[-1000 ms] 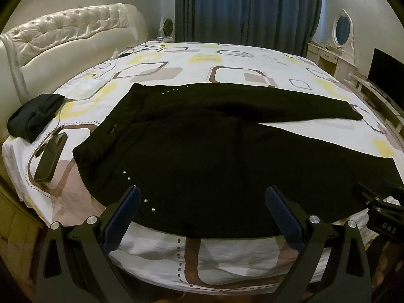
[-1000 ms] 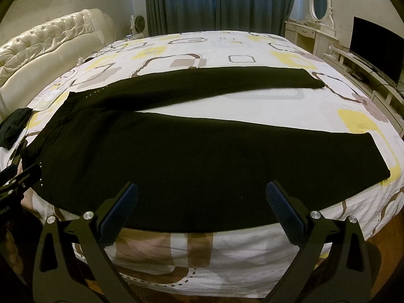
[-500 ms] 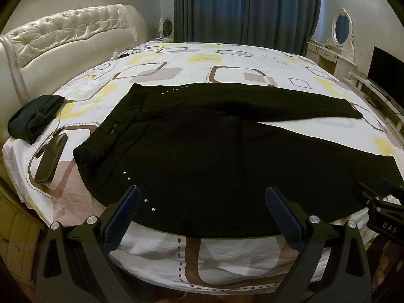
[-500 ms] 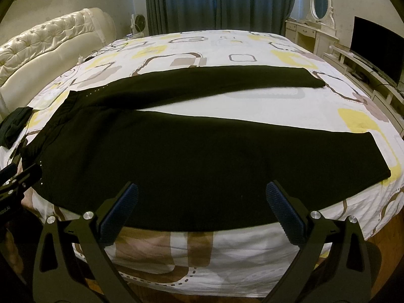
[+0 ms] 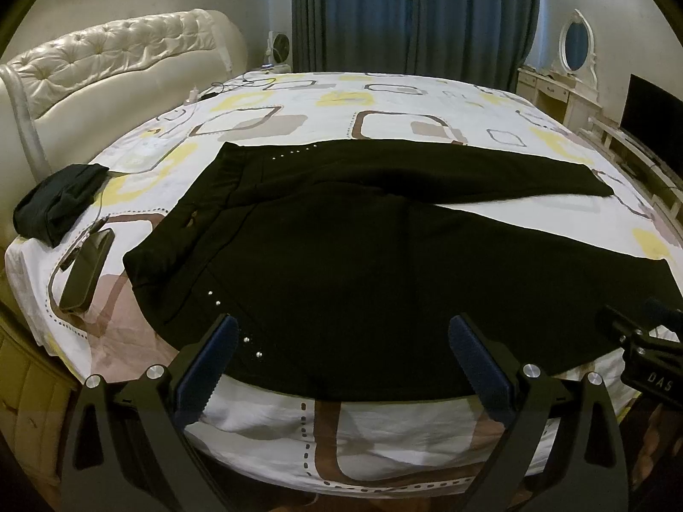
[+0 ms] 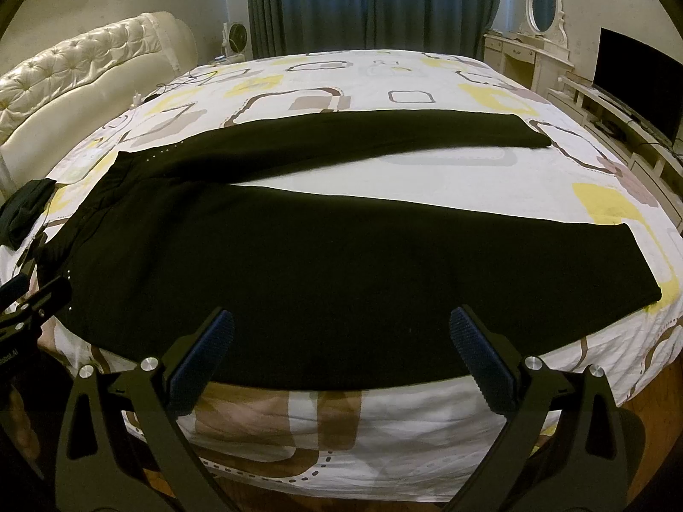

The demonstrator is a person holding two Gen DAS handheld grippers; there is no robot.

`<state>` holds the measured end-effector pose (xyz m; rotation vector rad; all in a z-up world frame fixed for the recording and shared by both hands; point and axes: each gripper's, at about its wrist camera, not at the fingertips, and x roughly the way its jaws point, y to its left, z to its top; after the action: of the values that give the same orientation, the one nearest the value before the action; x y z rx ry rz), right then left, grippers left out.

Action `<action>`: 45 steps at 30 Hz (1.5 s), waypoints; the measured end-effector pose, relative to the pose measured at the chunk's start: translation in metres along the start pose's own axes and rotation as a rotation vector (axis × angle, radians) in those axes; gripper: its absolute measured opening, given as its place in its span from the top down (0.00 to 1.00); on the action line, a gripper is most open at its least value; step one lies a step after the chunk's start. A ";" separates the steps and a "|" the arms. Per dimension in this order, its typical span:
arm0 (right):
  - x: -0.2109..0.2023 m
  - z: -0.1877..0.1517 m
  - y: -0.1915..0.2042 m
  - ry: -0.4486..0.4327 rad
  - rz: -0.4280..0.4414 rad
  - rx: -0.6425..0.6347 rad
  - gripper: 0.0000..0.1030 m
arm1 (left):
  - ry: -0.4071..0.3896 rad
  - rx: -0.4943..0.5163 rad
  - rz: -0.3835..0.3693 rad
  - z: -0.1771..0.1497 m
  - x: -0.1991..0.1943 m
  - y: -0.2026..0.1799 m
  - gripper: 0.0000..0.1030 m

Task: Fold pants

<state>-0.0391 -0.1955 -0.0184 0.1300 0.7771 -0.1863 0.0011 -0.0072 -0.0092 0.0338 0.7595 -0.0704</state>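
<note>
Black pants [image 5: 363,264] lie flat and unfolded on the bed, waistband to the left, both legs spread apart toward the right; they also show in the right wrist view [image 6: 299,256]. Small studs mark the waist. My left gripper [image 5: 341,341] is open and empty, hovering at the near edge by the waist end. My right gripper [image 6: 341,337] is open and empty, hovering at the near edge over the near leg. The right gripper's body shows at the right edge of the left wrist view [image 5: 640,341].
The bed [image 5: 384,102] has a white patterned sheet and a padded headboard [image 5: 106,64] at left. A dark folded garment [image 5: 59,200] and a phone [image 5: 85,269] lie left of the pants. A dresser [image 6: 525,55] and TV [image 6: 636,81] stand at right.
Both grippers have held almost still, with only a slight drift. The pants have not moved.
</note>
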 end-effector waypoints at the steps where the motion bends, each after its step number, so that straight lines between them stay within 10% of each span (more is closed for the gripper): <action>1: 0.000 -0.001 0.000 0.001 0.000 0.001 0.02 | 0.002 -0.001 -0.003 0.000 0.001 0.001 0.04; 16: 0.031 0.055 0.004 -0.012 0.002 -0.113 0.02 | 0.088 0.039 -0.101 0.039 0.046 0.018 0.04; 23: 0.066 0.111 0.012 -0.008 -0.002 -0.164 0.02 | 0.167 -0.052 -0.334 0.096 0.105 0.086 0.05; 33: 0.134 0.161 0.042 0.060 0.087 -0.252 0.02 | 0.120 0.003 -0.262 0.187 0.185 0.182 0.05; 45: 0.159 0.166 0.059 0.109 0.155 -0.246 0.02 | 0.227 -0.090 -0.449 0.216 0.282 0.238 0.05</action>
<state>0.1981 -0.1870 -0.0109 -0.0336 0.8881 0.0646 0.3718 0.2029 -0.0458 -0.2188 0.9855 -0.4654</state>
